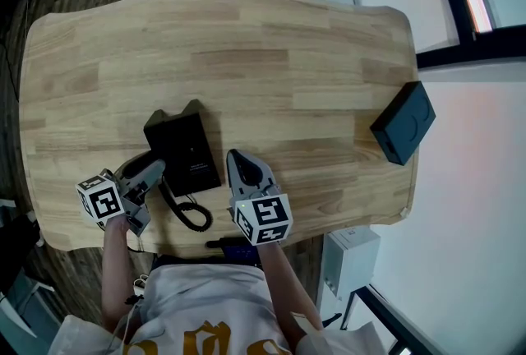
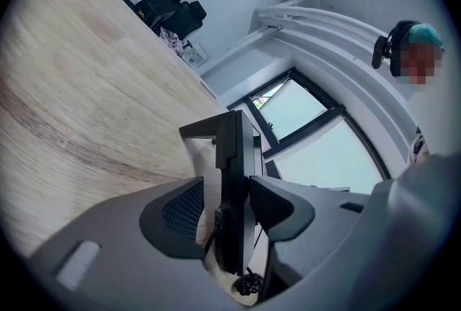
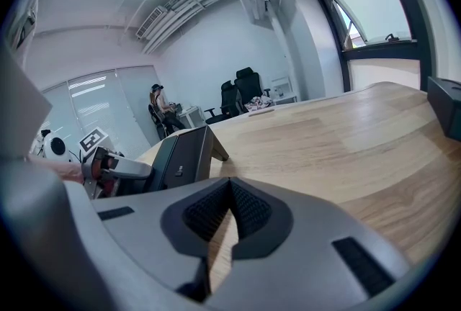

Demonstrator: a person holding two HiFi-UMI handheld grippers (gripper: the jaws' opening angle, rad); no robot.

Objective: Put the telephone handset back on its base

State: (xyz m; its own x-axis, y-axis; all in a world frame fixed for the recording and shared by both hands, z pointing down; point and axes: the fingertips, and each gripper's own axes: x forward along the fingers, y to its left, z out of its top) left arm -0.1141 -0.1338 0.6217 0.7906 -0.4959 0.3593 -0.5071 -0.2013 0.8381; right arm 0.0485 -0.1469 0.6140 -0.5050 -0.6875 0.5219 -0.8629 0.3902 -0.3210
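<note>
Seemingly the job is close to done. At the near left of the tabletop [image 1: 312, 41], the left gripper [image 1: 154, 172] sits at the left edge of the telephone base [image 1: 185, 149]. Its jaws stand wide with the black handset [image 2: 234, 194] upright and edge-on between them. The left pad is clear of the handset and the right pad is just beside it, so nothing is clamped. From the head view the handset looks to lie along the base's left side, though whether it is fully seated in its cradle I cannot tell. The coiled cord [image 1: 191, 215] loops on the tabletop just near of the base. To the right of the base, the right gripper [image 1: 236, 158] rests with its jaws closed together on nothing. Well apart at the far right lies a black box [image 1: 403, 123], not involved. What seems left is drawing the left gripper away without dragging the handset.
</note>
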